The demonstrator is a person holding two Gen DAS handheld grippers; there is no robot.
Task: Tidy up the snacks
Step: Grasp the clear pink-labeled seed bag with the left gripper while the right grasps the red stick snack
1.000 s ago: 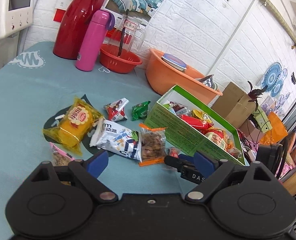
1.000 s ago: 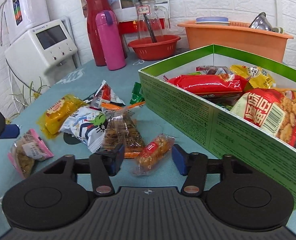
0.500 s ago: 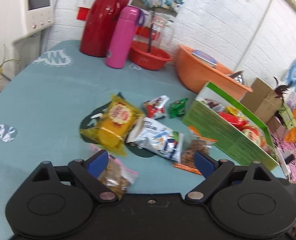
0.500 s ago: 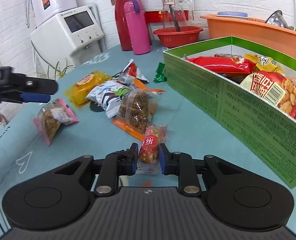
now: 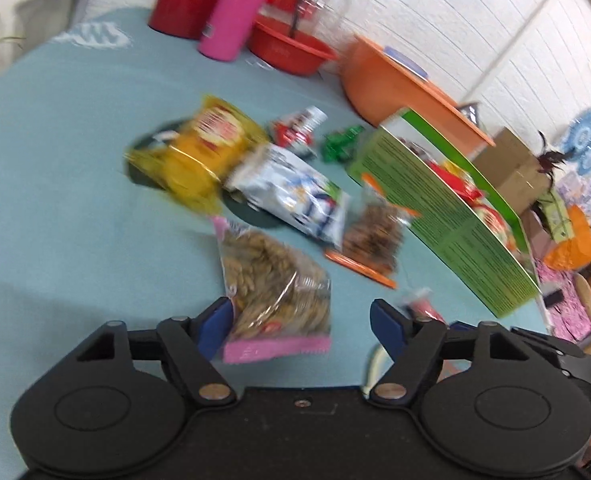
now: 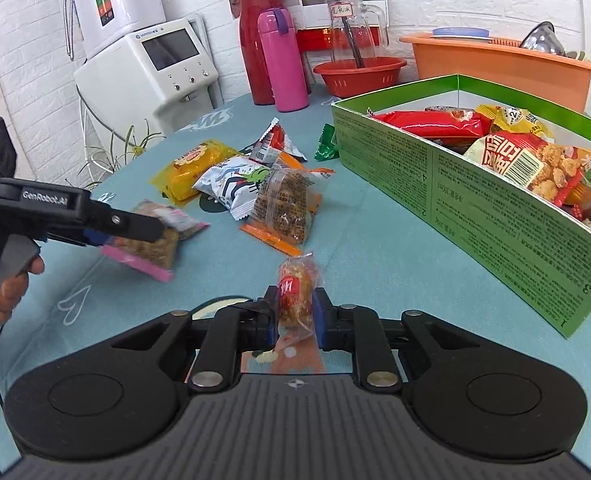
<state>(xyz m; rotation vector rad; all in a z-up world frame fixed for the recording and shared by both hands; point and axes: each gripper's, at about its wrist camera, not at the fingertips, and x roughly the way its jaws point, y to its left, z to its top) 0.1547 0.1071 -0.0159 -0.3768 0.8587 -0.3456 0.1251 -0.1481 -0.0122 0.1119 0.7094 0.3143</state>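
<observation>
My right gripper [image 6: 294, 312] is shut on a small clear packet with a red label [image 6: 294, 297] and holds it above the teal table. My left gripper [image 5: 300, 322] is open, its fingers either side of the near end of a pink-edged nut snack bag [image 5: 273, 286]; that bag also shows in the right wrist view [image 6: 151, 242]. The green snack box [image 6: 475, 208] with several packets stands at the right. Loose on the table lie a yellow packet [image 6: 193, 164], a white-blue packet [image 6: 235, 182], an orange-edged clear packet [image 6: 285, 210], a red-white one [image 6: 273, 144] and a green one [image 6: 327, 146].
At the back stand a red thermos [image 6: 257, 40], a pink bottle [image 6: 281, 60], a red bowl [image 6: 359, 74] with a glass jar, and an orange basin [image 6: 503, 68]. A white appliance [image 6: 151, 64] stands at the left beyond the table edge.
My right gripper closed on the red-label packet and lifted it. My left gripper swung left and moved in so the pink-edged bag lies between its open fingers.
</observation>
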